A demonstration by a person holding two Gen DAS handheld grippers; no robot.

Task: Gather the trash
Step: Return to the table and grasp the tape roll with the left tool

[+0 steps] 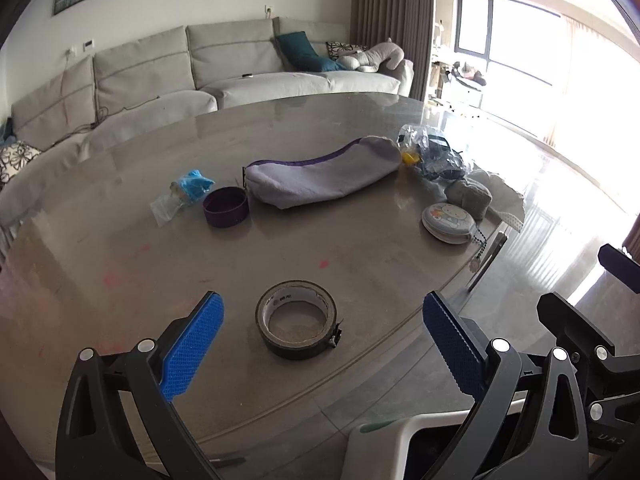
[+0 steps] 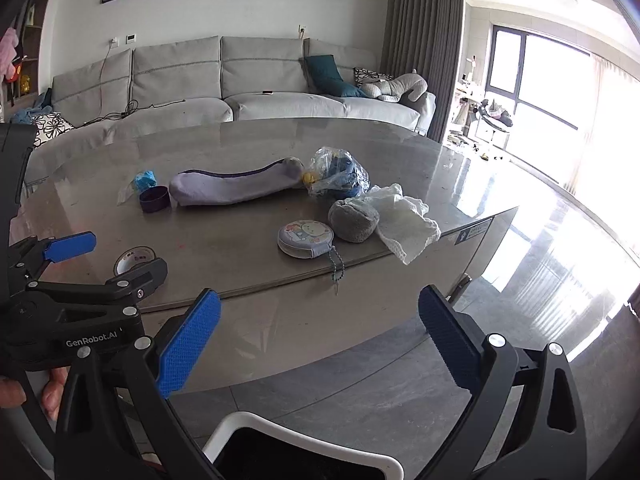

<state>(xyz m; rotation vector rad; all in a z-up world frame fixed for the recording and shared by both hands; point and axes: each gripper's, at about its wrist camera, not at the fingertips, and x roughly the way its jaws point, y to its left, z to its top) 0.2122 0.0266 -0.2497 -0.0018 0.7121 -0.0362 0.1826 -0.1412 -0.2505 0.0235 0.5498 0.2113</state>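
Observation:
On the grey table (image 1: 120, 264) lie a crumpled blue-and-clear wrapper (image 1: 188, 190), a clear plastic bag with blue and yellow contents (image 1: 434, 152) and a crumpled white paper towel (image 2: 404, 216) at the right edge. The wrapper (image 2: 144, 180) and bag (image 2: 338, 172) also show in the right wrist view. My left gripper (image 1: 322, 320) is open and empty, hovering over a tape roll (image 1: 297, 325) near the front edge. My right gripper (image 2: 320, 312) is open and empty, in front of the table, above a white-rimmed bin (image 2: 304, 440).
A purple-lavender pouch (image 1: 324, 176), a purple ring-shaped cup (image 1: 226, 207), a round cartoon case (image 1: 448, 222) with a bead chain and a grey plush lump (image 1: 468, 196) sit on the table. A grey sofa (image 1: 240, 68) stands behind. Shiny floor lies to the right.

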